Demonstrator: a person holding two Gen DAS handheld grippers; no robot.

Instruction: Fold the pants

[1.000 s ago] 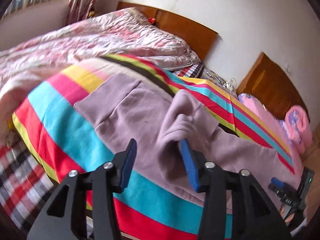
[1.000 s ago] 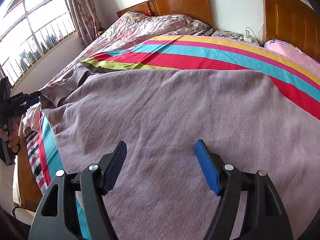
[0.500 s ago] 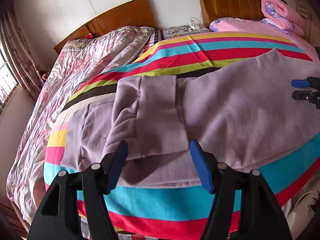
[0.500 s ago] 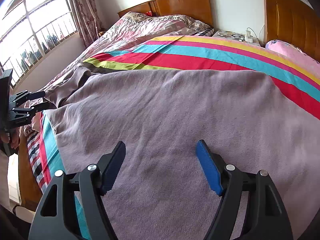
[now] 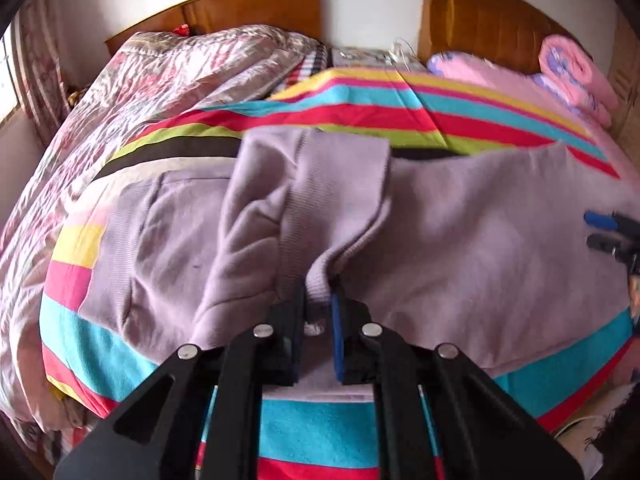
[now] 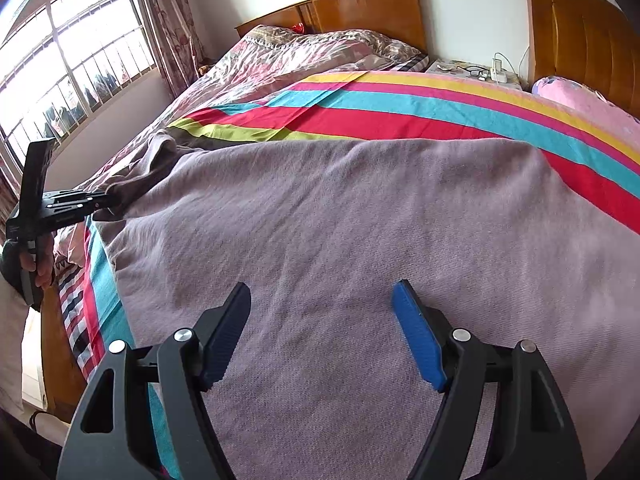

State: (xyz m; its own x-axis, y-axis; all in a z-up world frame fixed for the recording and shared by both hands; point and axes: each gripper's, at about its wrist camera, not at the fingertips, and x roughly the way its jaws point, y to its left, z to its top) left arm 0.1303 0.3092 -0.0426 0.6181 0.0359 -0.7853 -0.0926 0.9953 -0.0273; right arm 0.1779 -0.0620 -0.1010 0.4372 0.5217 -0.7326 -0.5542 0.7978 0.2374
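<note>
Left wrist view: close over pants (image 5: 460, 240) cuff end, facing headboards (image 5: 248, 8). Right wrist view: close over mid-pants, same facing. Shared: pants, striped blanket (image 6: 360, 104), headboards.

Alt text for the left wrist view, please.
The left gripper, its jaws just closed, pinches a ribbed edge of the mauve fleece pants spread on a striped multicolour blanket. The right gripper's tips show at the right edge.

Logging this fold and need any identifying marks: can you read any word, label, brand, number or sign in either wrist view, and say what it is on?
None readable in either view.
Pants: plain mauve knit, no tag or print showing.
Striped blanket: colour bands only.
Bedside table: small items there are too small to show any lettering.
Left claw and right claw: no markings visible.
</note>
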